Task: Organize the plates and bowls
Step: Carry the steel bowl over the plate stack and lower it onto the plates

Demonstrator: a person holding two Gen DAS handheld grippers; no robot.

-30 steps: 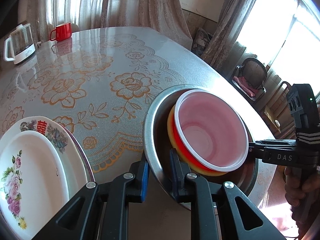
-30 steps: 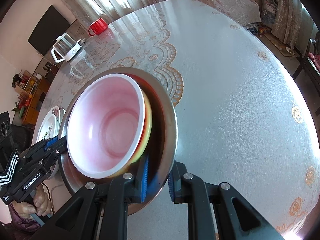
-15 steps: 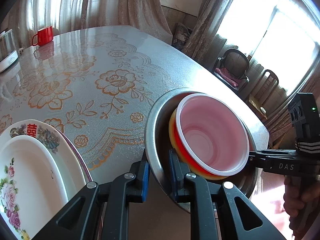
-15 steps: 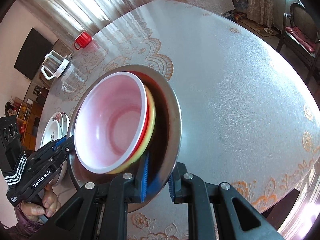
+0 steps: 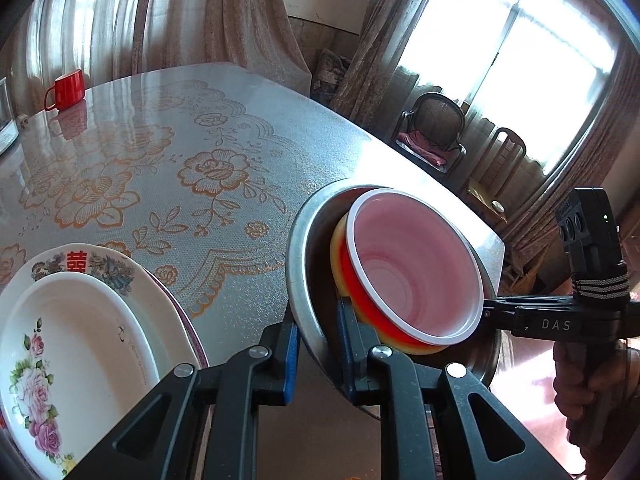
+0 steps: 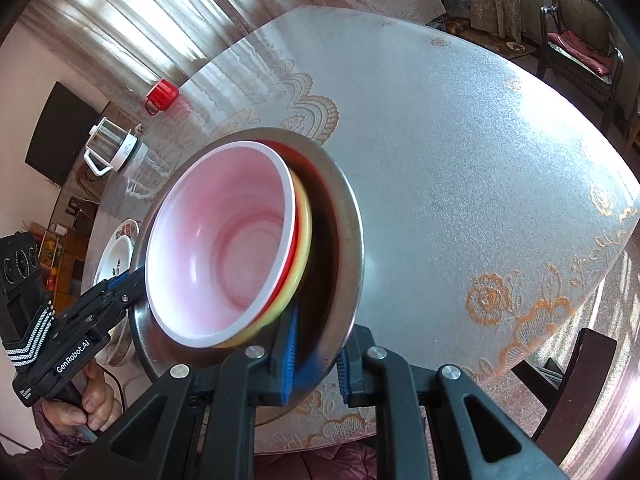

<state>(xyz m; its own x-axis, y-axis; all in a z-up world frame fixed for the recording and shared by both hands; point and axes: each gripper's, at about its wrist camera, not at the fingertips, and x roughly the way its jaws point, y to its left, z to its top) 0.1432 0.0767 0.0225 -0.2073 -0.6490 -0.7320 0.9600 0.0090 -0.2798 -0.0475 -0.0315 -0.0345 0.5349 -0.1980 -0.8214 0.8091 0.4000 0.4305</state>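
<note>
A steel basin [image 5: 294, 256] [image 6: 352, 240] hangs tilted over the near part of the table, carried by both grippers. Inside it a yellow bowl [image 5: 337, 252] [image 6: 305, 240] is nested, with a pink-lined red bowl [image 5: 416, 272] [image 6: 216, 248] in that. My left gripper [image 5: 318, 344] [image 6: 124, 284] is shut on the basin's near rim in the left wrist view. My right gripper [image 6: 316, 360] [image 5: 486, 312] is shut on the opposite rim. A stack of flowered plates [image 5: 80, 340] [image 6: 116, 248] lies on the table to the basin's left.
A red mug [image 5: 68, 88] [image 6: 162, 94] and a glass kettle [image 6: 108, 148] stand at the table's far side. The round table [image 5: 200, 140] [image 6: 460, 160] has a flowered cover. Chairs [image 5: 432, 132] [image 6: 580, 28] stand beyond it, and a dark chair back [image 6: 576, 376] is at its near edge.
Both grippers have carried the basin sideways, away from the kettle and mug. The kettle has slid out of the left wrist view. Both grips are unchanged.
</note>
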